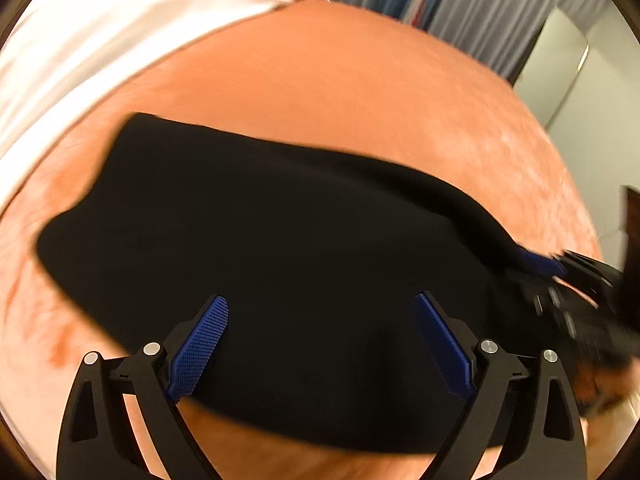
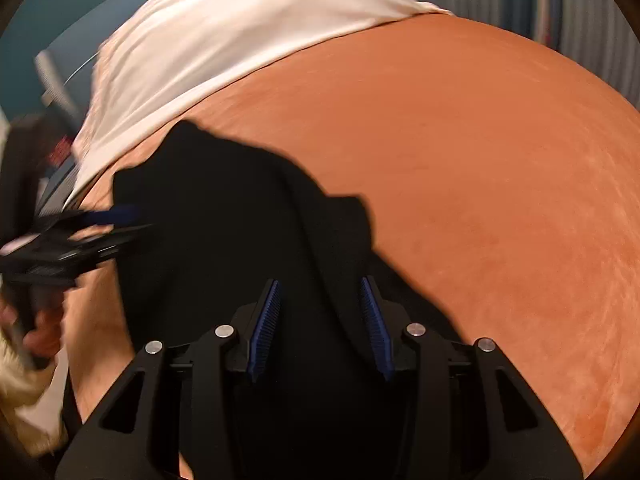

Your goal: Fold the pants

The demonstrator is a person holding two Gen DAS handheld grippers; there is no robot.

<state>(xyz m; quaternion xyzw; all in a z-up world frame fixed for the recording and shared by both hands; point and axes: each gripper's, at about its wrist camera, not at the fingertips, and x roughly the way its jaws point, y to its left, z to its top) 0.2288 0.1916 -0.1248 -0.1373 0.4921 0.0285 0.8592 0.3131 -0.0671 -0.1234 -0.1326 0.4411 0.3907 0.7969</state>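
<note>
While our left gripper (image 1: 322,344) gapes wide, the black pants (image 1: 260,240) stretch left-right, right gripper (image 2: 320,324) half-open (astride a ridge).

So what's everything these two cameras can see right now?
pants: one pair, black, lying on the orange cover
bed cover: one, orange, spread under the pants
sheet: one, white, at the far end of the orange cover
curtain: grey, with a blue strip, in the background
left gripper: black with blue pads, wide open over the pants
right gripper: black with blue pads, jaws partly apart with a black fold between them; grip unclear
</note>
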